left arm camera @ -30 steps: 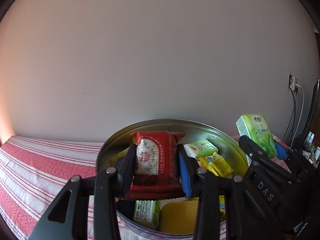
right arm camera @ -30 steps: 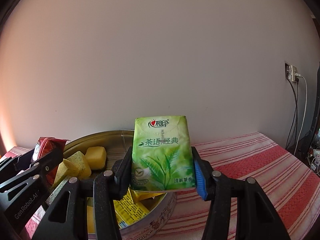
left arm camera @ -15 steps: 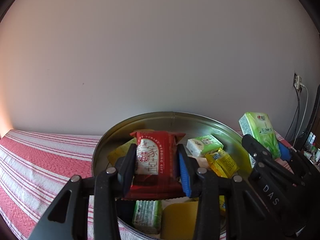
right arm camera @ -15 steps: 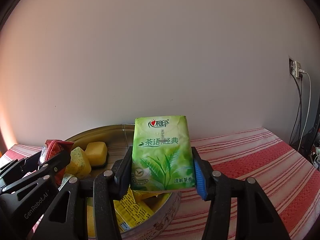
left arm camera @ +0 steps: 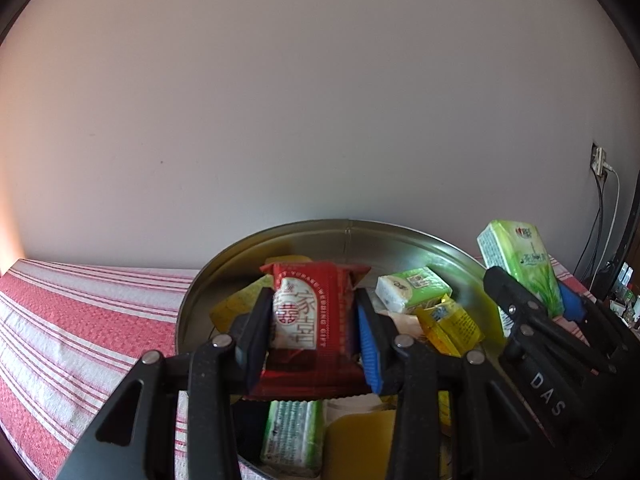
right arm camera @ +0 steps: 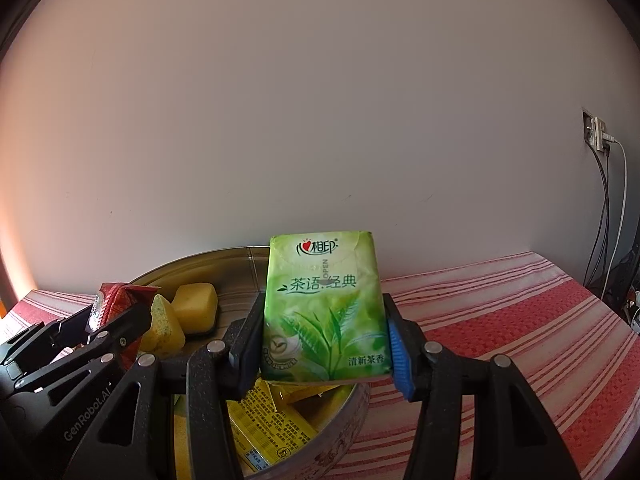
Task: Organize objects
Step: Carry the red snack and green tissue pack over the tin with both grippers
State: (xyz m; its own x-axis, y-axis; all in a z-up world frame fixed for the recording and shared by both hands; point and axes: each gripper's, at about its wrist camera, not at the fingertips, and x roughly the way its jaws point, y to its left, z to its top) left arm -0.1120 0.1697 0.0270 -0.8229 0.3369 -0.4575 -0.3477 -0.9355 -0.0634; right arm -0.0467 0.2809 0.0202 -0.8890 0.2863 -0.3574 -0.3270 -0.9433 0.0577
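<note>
Red-striped cloth [left arm camera: 80,320] covers the bench; since a second ago the round metal tin [left arm camera: 304,236] has drawn nearer in the left view. Left hand-held gripper [left arm camera: 312,332] stays clenched on a red snack packet [left arm camera: 308,312] above the tin's yellow and green packets. Right hand-held gripper [right arm camera: 324,344] still grasps a green tissue pack [right arm camera: 324,308] over the tin's rim, its place unchanged.
</note>
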